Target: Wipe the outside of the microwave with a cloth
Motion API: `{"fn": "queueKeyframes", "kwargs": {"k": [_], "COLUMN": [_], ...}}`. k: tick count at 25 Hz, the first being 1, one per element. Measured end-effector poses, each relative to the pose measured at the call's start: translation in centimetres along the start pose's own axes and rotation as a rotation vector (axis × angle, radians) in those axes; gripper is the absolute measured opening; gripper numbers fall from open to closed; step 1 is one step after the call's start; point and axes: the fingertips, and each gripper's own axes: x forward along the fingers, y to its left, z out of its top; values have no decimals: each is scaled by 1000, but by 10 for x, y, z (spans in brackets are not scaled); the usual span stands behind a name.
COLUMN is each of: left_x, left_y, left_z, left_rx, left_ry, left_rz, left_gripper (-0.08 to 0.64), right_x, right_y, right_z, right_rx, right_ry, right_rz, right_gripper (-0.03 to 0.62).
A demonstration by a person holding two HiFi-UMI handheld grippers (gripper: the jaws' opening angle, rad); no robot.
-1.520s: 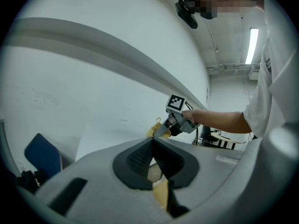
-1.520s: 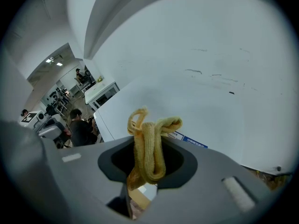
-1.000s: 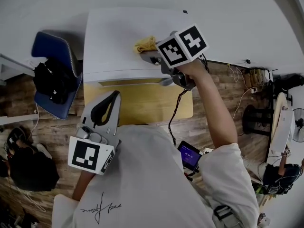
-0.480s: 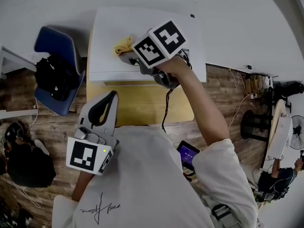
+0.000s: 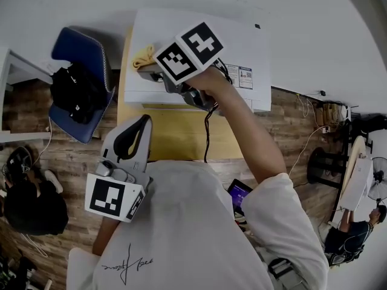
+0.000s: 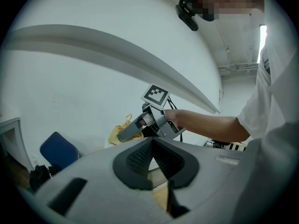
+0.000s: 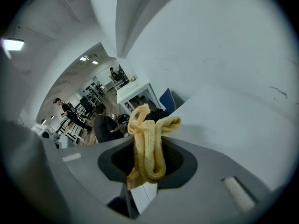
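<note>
Microwave (image 5: 199, 41), white, stands on a yellow table (image 5: 181, 135) against the wall, and its top face is the surface under work. Blue chair (image 5: 81, 50) stands just beside the table's left end and plays no part.

Right gripper (image 5: 147, 71) is reached forward over the left edge of the top, judged to be placed there so the wipe covers that face to its end. Its jaws are clamped on a yellow cloth (image 7: 148, 148), which bunches out past the tips and appears to rest on the microwave top near its left side.

Left gripper (image 5: 144, 122) is held low near the person's chest, over the table's front edge and well apart from the microwave. It is judged idle, its jaws together with nothing between them.
</note>
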Motion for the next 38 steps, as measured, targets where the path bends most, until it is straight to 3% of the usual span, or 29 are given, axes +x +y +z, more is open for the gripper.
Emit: {"fn": "queueKeyframes", "kwargs": {"k": [5,16,23,30,38], "left_x": [-2,1,9,12,12], "left_y": [9,0,-15,-34,-38], "left_z": [2,2,1,2,2], "left_rx": [8,26,36,50,68], "left_ry": [5,12,19,20,-9], "left_rz": [20,7,-45,-67,-23], "left_gripper": [-9,-9,-9,-9,-9], "right_x": [6,-43,-92,-141,-181], "right_y": [9,5,-3,-7,-7], "right_z": [14,7,-9,-39,-83], "right_rx": [11,4,-97,-92,-52], "right_ry": [-96,-307,-431,-500,-579], "right_rz": [56,12,-102,-183,-284], "right_gripper": [118,120,121,121,121]}}
